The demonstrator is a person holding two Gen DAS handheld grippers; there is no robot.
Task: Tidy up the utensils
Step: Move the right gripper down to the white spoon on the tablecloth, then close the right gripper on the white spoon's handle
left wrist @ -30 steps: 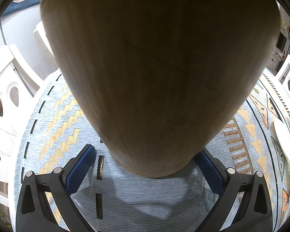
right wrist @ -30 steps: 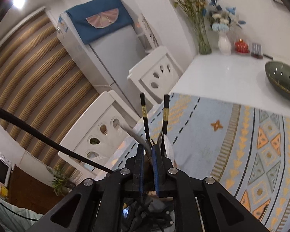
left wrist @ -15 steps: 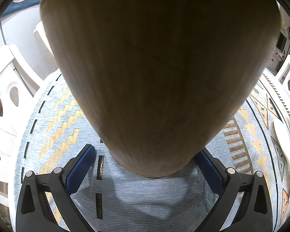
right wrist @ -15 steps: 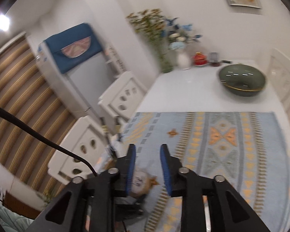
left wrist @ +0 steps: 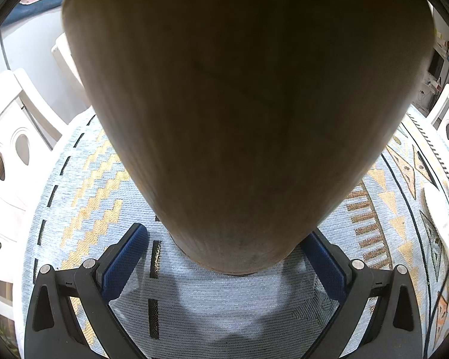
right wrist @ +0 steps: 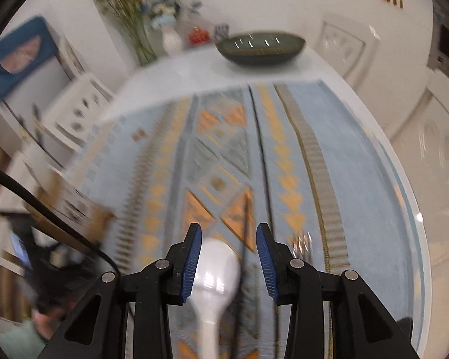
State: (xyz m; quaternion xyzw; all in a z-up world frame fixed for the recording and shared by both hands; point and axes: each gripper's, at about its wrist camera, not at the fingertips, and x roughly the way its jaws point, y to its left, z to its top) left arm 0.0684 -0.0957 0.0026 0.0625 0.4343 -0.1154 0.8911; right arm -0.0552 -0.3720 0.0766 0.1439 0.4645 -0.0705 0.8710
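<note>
Right wrist view: the white spoon [right wrist: 215, 272] lies on the patterned cloth [right wrist: 359, 164] at 6 o'clock. Its bowl shows in the gap of the right gripper [right wrist: 229, 233] and its handle runs back under the tool. The claw is released: its jaws have just been opening, and the spoon sits between them but below, with neither blue pad pressing on it. A black chopstick [right wrist: 245, 239] lies just beside the spoon at its 3 o'clock, and a fork [right wrist: 302, 242] lies a little further the same way. The frame is smeared, so finer detail cannot be told.

The step in hand looks like picking the next utensil. To do it well, I would settle the hand first, straddle the spoon's neck rather than its slippery bowl, and keep the pads clear of the chopstick. The gripper points steeply down at the cloth, its fingers lined up with the spoon's length; a turn across the handle may serve better.

Left wrist view: the wooden holder [left wrist: 239, 104] fills the frame from 12 o'clock to the centre, upright on the cloth. The left gripper [left wrist: 226, 233] appears clenched on its base, tilted downward, steadying it. A dark bowl [right wrist: 260, 49] stands well apart at 12 o'clock.
</note>
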